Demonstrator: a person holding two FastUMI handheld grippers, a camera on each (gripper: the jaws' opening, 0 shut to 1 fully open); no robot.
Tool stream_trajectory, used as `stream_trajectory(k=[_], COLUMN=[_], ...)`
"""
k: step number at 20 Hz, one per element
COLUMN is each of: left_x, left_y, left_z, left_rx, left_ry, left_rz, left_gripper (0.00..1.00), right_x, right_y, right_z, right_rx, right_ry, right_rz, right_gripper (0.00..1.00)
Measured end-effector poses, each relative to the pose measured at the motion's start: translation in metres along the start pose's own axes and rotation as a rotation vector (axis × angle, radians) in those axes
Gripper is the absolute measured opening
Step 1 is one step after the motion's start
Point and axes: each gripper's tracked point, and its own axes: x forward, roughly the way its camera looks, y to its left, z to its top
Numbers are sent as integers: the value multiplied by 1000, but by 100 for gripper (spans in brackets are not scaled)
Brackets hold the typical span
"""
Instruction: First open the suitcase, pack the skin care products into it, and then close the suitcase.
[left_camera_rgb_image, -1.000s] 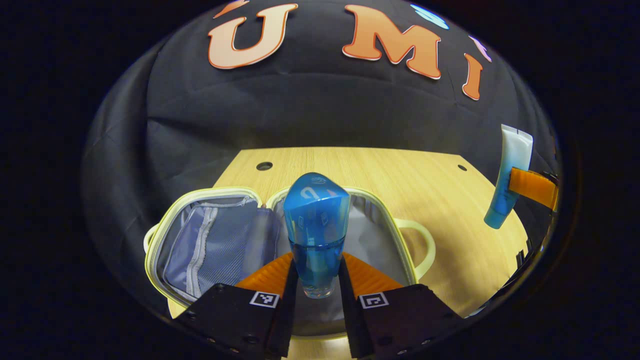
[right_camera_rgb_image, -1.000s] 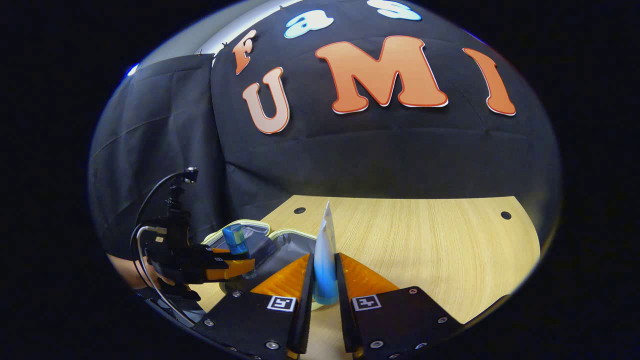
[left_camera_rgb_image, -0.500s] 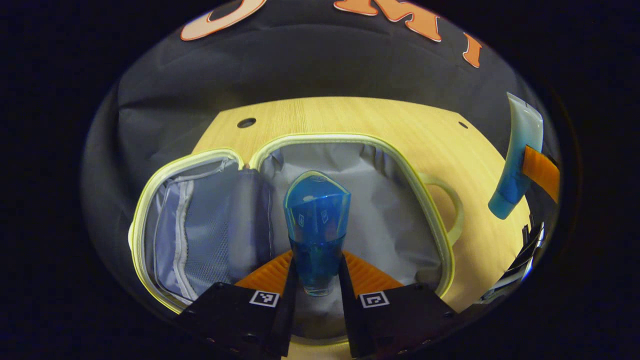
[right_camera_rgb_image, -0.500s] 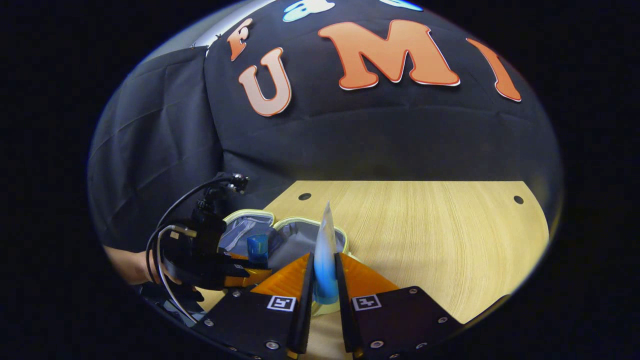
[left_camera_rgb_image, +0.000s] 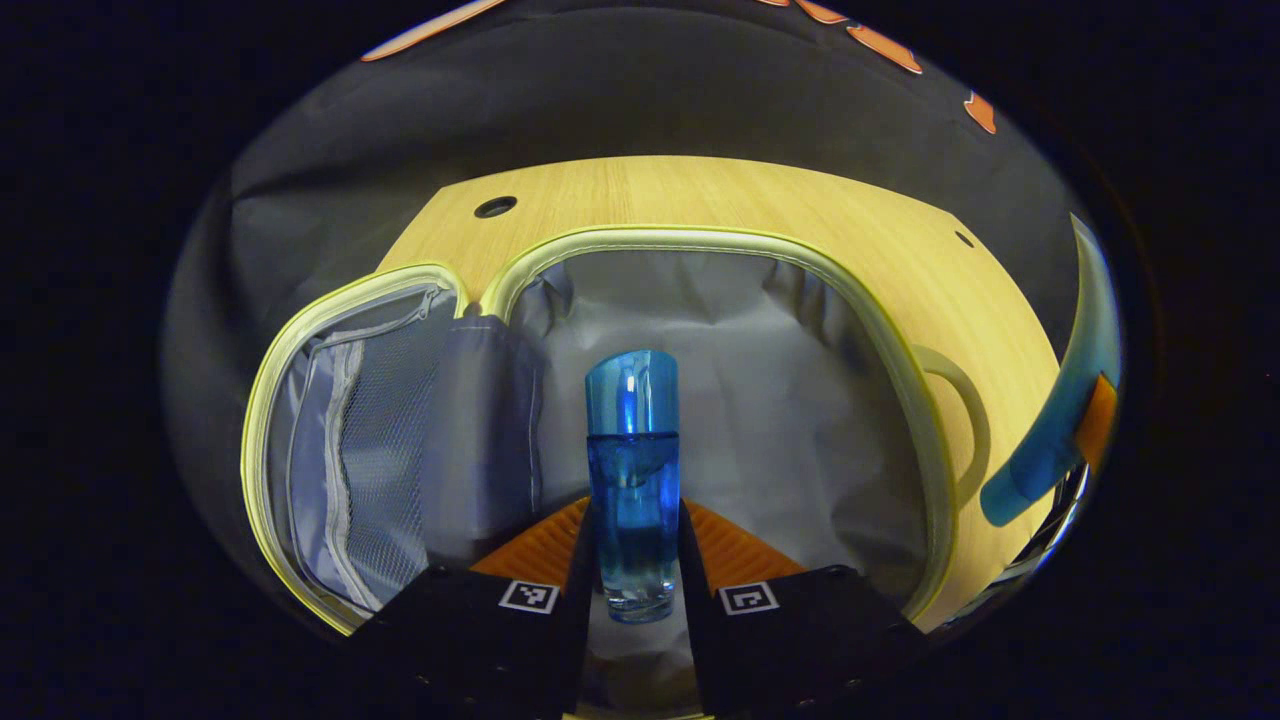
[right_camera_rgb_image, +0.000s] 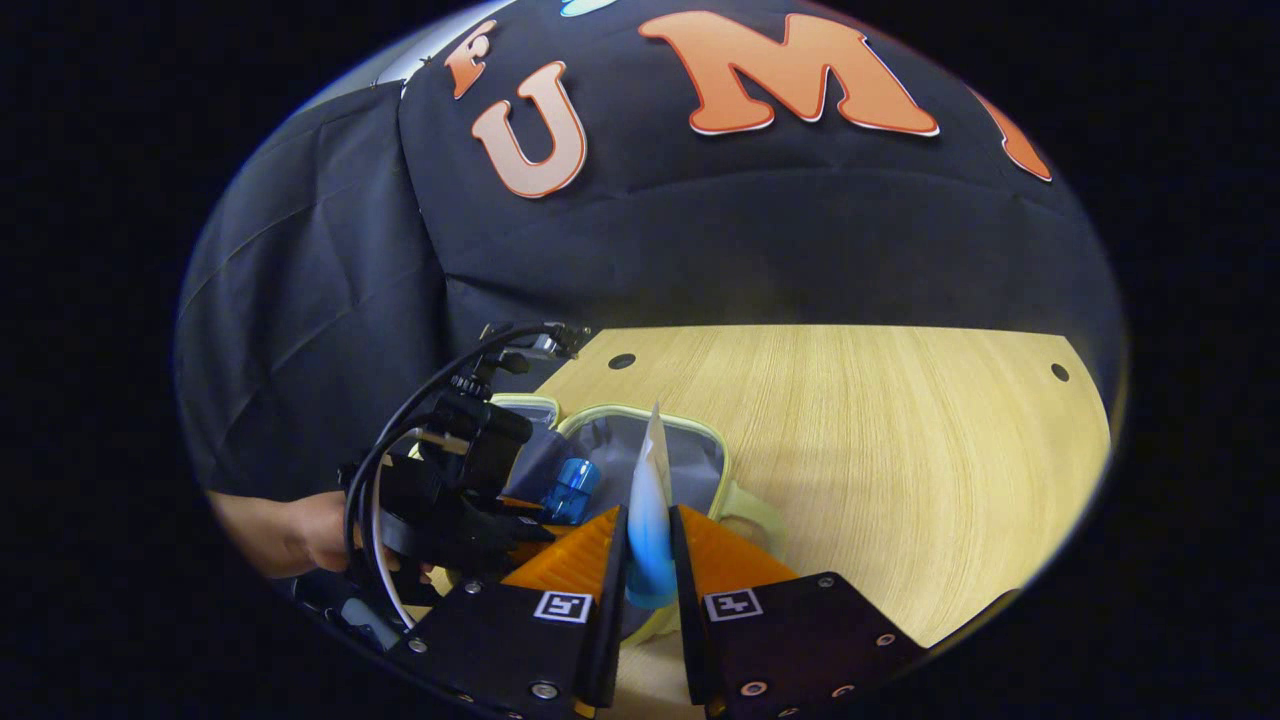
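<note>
The suitcase (left_camera_rgb_image: 700, 243) lies open on the wooden table, pale yellow trim around a grey lining, with a mesh pocket in its lid half (left_camera_rgb_image: 350, 420). My left gripper (left_camera_rgb_image: 632, 560) is shut on a blue bottle (left_camera_rgb_image: 632, 470), held low inside the main half. My right gripper (right_camera_rgb_image: 648, 570) is shut on a white-and-blue tube (right_camera_rgb_image: 650, 510), cap end down, above the suitcase (right_camera_rgb_image: 715, 450) near edge. In the right gripper view the left gripper (right_camera_rgb_image: 470, 500) tilts the blue bottle (right_camera_rgb_image: 570, 490) into the case. The tube (left_camera_rgb_image: 1060, 420) hangs at the far right of the left gripper view.
The wooden table (right_camera_rgb_image: 880, 450) stretches to the right of the suitcase, with small round holes (right_camera_rgb_image: 1059, 372) near its back edge. The suitcase handle (left_camera_rgb_image: 960, 420) sticks out on its right side. A hand (right_camera_rgb_image: 290, 530) holds the left gripper. Black cloth walls the booth behind.
My left gripper has tipped downward and lowered the blue bottle into the suitcase's main half. My right gripper has drifted closer to the case with the tube.
</note>
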Motion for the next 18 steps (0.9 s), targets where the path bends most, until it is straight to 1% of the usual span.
stream_trajectory(k=[2,3,6,8,9,12,14,15,17,18], left_x=[3,2,-12,-22,-24,-46,-62,-70,-83,-90], left_y=[-2,-2,-3,4,9,24,38,47,65,75], left_z=[-1,-2,20,31,35,44,50,51,50,49], left_rx=[-8,-9,21,52,51,21,3,-7,-33,-48], left_ry=[-1,1,-95,-147,-174,-258,-315,-345,-385,-401], left_rz=[-11,-15,-9,15,32,70,106,131,167,184], left_gripper=[44,46,48,51,58,62,63,68,73,73], right_x=[4,6,17,26,30,44,54,55,69,75], right_y=[1,2,5,9,11,17,22,23,25,24], right_z=[-5,-8,-18,-25,-29,-36,-47,-50,-55,-59], right_rx=[4,6,6,18,23,37,49,58,82,93], right_ry=[16,28,60,86,104,141,173,187,212,225], right_rz=[1,4,7,14,18,32,38,42,40,30], right_gripper=[27,27,27,27,27,27,27,27,27,27])
